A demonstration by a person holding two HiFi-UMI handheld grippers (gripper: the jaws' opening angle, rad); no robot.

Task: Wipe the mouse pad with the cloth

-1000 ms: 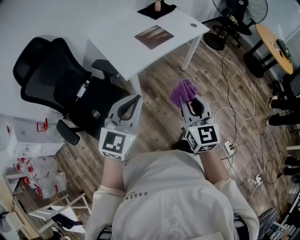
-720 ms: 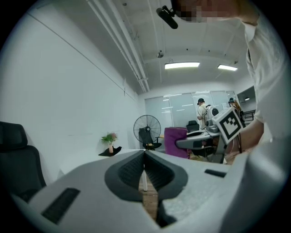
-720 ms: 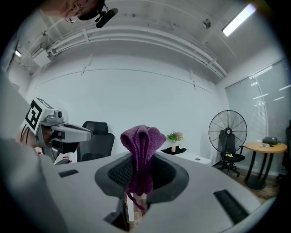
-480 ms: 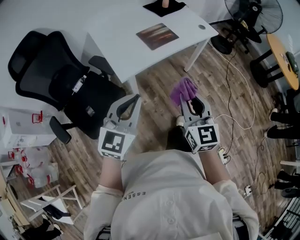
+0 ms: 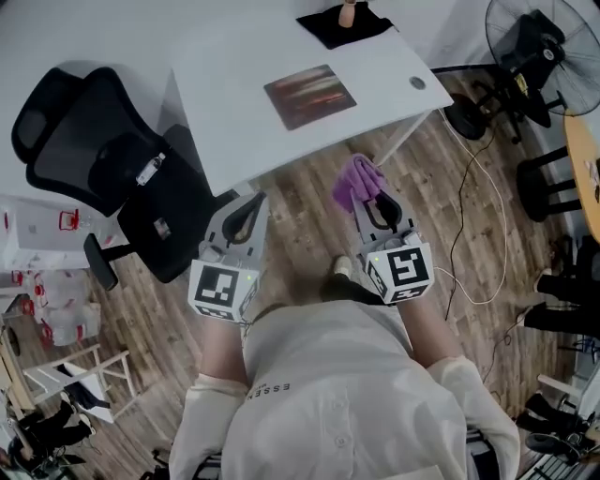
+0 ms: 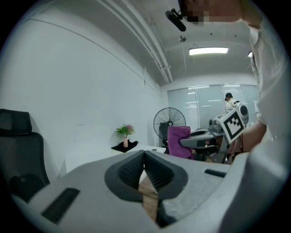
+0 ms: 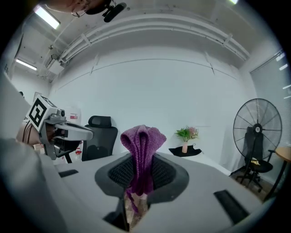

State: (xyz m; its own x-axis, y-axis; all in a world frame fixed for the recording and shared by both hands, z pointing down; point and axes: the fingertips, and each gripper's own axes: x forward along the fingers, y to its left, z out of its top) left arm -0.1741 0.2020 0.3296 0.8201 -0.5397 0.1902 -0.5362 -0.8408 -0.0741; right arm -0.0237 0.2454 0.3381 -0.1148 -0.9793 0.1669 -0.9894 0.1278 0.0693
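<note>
The brown mouse pad [image 5: 310, 96] lies flat on the white desk [image 5: 234, 112] ahead of me. My right gripper [image 5: 367, 191] is shut on a purple cloth [image 5: 356, 180], held over the wood floor just short of the desk's front edge. In the right gripper view the purple cloth [image 7: 142, 154] stands bunched up between the jaws. The left gripper [image 5: 253, 205] is shut with nothing in it, level with the right one, below the desk's near corner. From the left gripper view the left gripper [image 6: 144, 157] shows its jaws pressed together, and the purple cloth [image 6: 179, 142] appears off to the right.
A black office chair [image 5: 94, 155] stands left of the desk. A black mat with a small potted plant [image 5: 345, 22] sits at the desk's far end. A floor fan [image 5: 544, 52], cables [image 5: 473, 216] and a round wooden table [image 5: 586, 155] are at the right. Boxes and clutter [image 5: 42, 281] line the left.
I have moved closer to the desk: the mouse pad and desk fill more of the head view. Both grippers keep their pose, the right still holding the cloth.
</note>
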